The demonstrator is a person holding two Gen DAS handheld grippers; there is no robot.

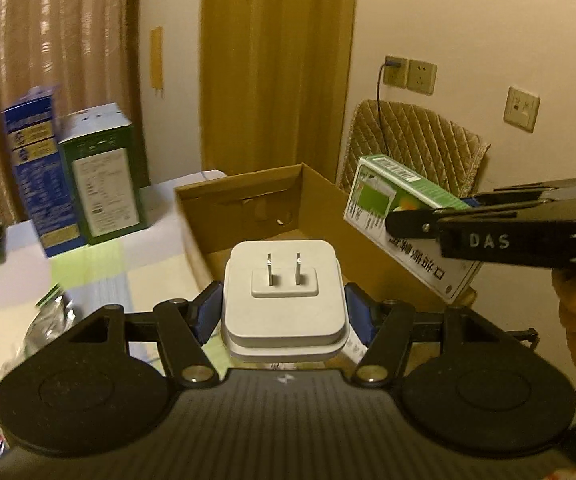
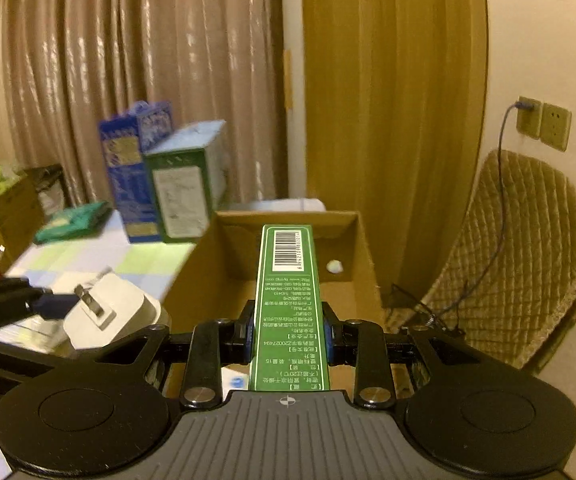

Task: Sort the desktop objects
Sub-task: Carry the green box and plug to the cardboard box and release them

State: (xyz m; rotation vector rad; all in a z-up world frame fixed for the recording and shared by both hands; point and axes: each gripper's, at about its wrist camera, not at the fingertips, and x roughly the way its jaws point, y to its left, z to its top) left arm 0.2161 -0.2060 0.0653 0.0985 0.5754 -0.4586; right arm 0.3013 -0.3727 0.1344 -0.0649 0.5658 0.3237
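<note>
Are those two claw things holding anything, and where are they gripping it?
Left gripper clamps a white plug adapter by its sides; right gripper pinches a green box across its narrow sides.

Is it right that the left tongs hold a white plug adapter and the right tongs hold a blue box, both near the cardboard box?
Not quite. The box in the right tongs is green, as the right wrist view shows. The rest stands: the left tongs hold the white plug adapter, both near the cardboard box.

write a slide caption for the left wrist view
Left gripper holds a white plug adapter before the open cardboard box, while the right gripper carries a green carton alongside.
</note>
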